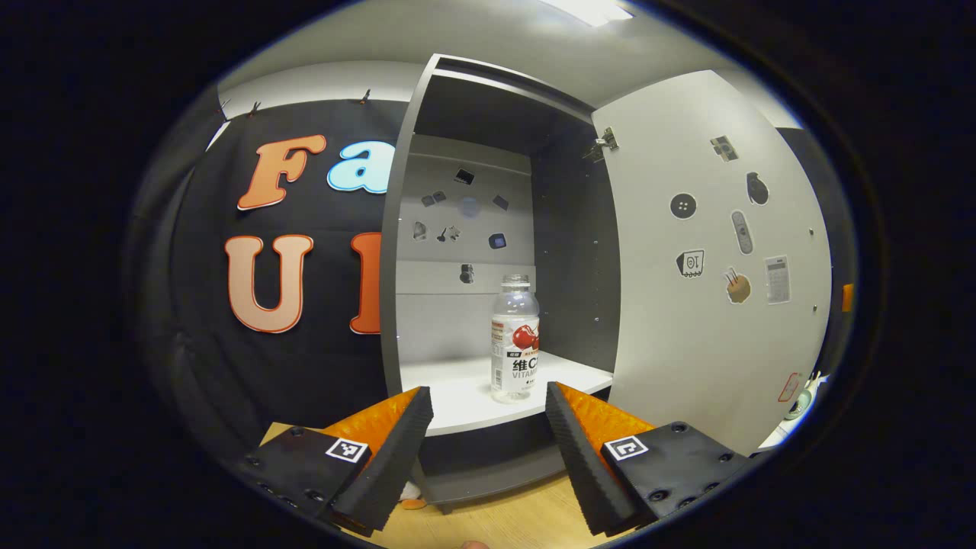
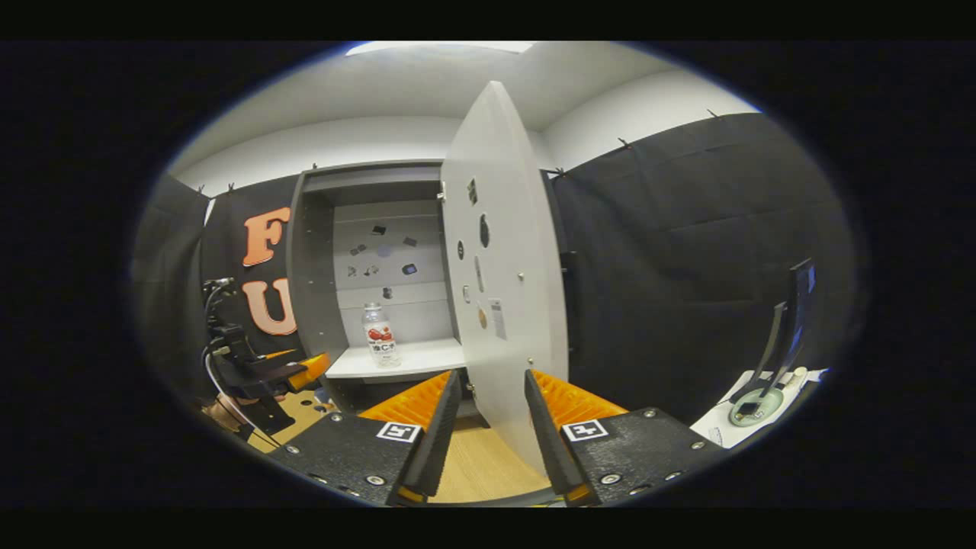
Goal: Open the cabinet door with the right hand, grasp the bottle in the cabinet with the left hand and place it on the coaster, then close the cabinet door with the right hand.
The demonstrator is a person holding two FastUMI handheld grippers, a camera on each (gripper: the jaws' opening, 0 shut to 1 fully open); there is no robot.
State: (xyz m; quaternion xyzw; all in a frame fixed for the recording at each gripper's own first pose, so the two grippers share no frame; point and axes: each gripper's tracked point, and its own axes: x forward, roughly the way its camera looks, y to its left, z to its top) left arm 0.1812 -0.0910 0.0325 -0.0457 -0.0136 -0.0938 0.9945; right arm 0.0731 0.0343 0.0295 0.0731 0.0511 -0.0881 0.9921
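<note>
**Bottle dead ahead of the left fingers, standing upright**

Left gripper (image 1: 488, 435): fingers spread wide, holding nothing. Straight ahead and just above the gap between them, the bottle (image 1: 515, 339), upright on the white shelf (image 1: 457, 389) inside the cabinet (image 1: 564, 252), long axis vertical, cap up, set a touch toward the right-hand finger. Apart from both fingers, nothing between. Likely next: a level push forward, fingers passing either side of the body, then closing around the waist.

Right gripper (image 2: 488, 423): fingers parted, the lower edge of the swung-out cabinet door (image 2: 503, 305) between them; contact with either finger impossible to judge. Bottle far ahead and left of these fingers, well apart, so clearly the left gripper's to take. Coaster not made out on the wooden surface (image 2: 473, 473).
</note>
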